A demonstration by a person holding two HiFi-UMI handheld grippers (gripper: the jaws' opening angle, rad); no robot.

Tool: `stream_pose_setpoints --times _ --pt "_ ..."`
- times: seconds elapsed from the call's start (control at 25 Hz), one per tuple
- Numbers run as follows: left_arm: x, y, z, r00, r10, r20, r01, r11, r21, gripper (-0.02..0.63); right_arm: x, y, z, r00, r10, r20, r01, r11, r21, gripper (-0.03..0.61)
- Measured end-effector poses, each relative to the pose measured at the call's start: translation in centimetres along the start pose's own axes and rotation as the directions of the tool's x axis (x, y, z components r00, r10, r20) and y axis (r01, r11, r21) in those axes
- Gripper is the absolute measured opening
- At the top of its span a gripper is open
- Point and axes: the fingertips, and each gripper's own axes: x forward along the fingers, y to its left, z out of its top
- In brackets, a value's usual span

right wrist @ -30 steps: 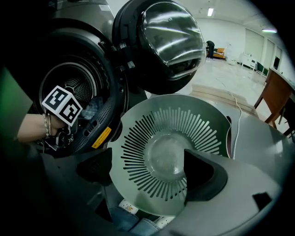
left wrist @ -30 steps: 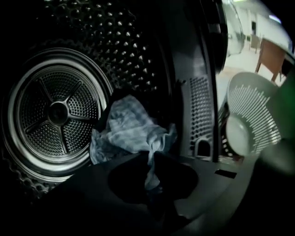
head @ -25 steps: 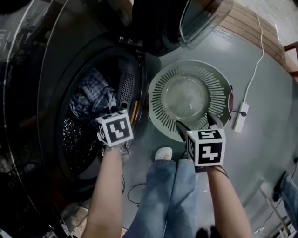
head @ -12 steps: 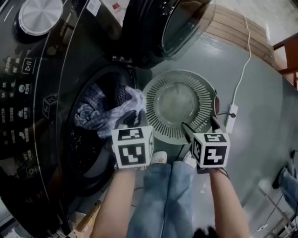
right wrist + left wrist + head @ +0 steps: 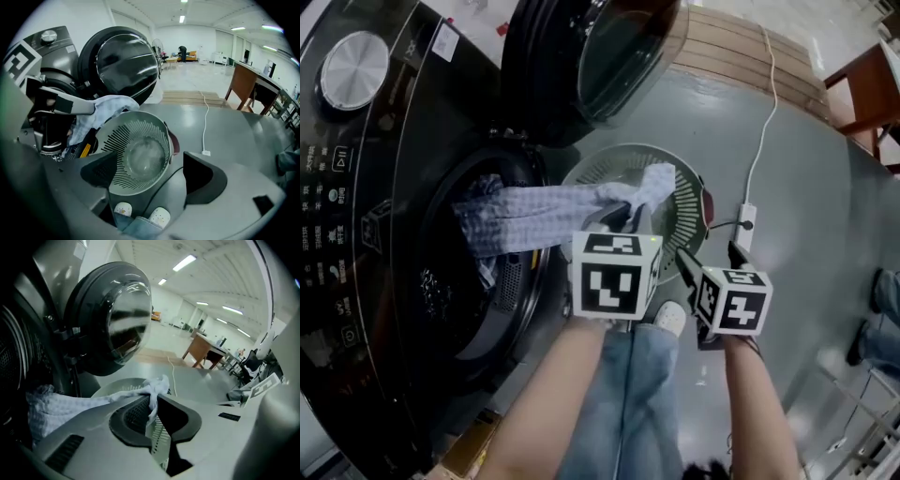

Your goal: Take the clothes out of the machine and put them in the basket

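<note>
Garment (image 5: 534,214) spans drum (image 5: 441,291) to basket (image 5: 592,169) (axis left-right); left gripper (image 5: 152,401) clamps tip; right gripper (image 5: 150,164) apart, just narrowed, empty.

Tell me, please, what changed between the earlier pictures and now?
The left gripper, shut on the pale checked cloth, has partly drawn it from the black washing machine toward the green slotted plastic basket. The right gripper's empty jaws have just been closing. The basket stayed.

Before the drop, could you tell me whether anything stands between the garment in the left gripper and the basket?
Nothing visible does. The left gripper holds the checked garment, stretched from the drum to the rim of the empty basket. The right gripper hovers beside it, empty, its open fingers having just closed slightly.
</note>
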Motion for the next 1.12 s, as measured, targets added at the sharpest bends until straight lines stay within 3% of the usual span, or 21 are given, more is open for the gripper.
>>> stream_pose_setpoints --times 0.08,0.12,0.16,0.2,0.4,0.56,0.84,1.0,1.12 --pt "0.5 -0.1 -0.4 1.000 0.009 -0.013 -0.008 1.000 0.005 0.046 -0.2 -0.5 -0.2 1.000 -0.005 0.001 0.005 1.000 0.011 0.436" --pt "0.8 -0.1 -0.8 1.000 0.005 -0.024 -0.005 1.000 -0.001 0.164 -0.2 -0.6 -0.3 1.000 -0.007 0.002 0.007 1.000 0.013 0.436" --pt "1.0 0.0 -1.3 0.999 0.001 -0.039 -0.001 1.000 -0.009 0.333 -0.3 -0.6 -0.3 1.000 -0.007 0.003 0.007 1.000 0.014 0.435" --pt "1.2 0.3 -1.8 0.998 0.004 -0.055 -0.005 1.000 -0.012 0.380 -0.3 -0.6 -0.4 1.000 -0.007 0.004 0.007 1.000 0.014 0.434" --pt "0.4 4.4 -4.2 0.987 0.133 -0.090 -0.128 0.990 0.052 0.397 0.1 0.6 -0.7 1.000 0.014 -0.001 -0.014 1.000 -0.004 0.433" --pt "-1.0 9.6 -6.4 0.959 0.254 -0.125 -0.244 0.966 0.090 0.409 0.7 2.5 -0.8 0.999 0.042 -0.011 -0.042 0.999 -0.033 0.432" --pt "-4.2 20.3 -9.6 0.860 0.485 -0.159 -0.477 0.874 0.091 0.456 1.9 5.7 -1.2 0.996 0.082 -0.036 -0.085 0.993 -0.077 0.430" --pt "-5.2 24.0 -11.1 0.807 0.558 -0.193 -0.553 0.829 0.086 0.462 2.9 7.5 -1.4 0.993 0.107 -0.056 -0.113 0.987 -0.113 0.426" --pt "-5.1 25.7 -12.0 0.785 0.581 -0.213 -0.581 0.811 0.073 0.460 3.4 8.7 -1.3 0.990 0.123 -0.066 -0.131 0.983 -0.129 0.423"
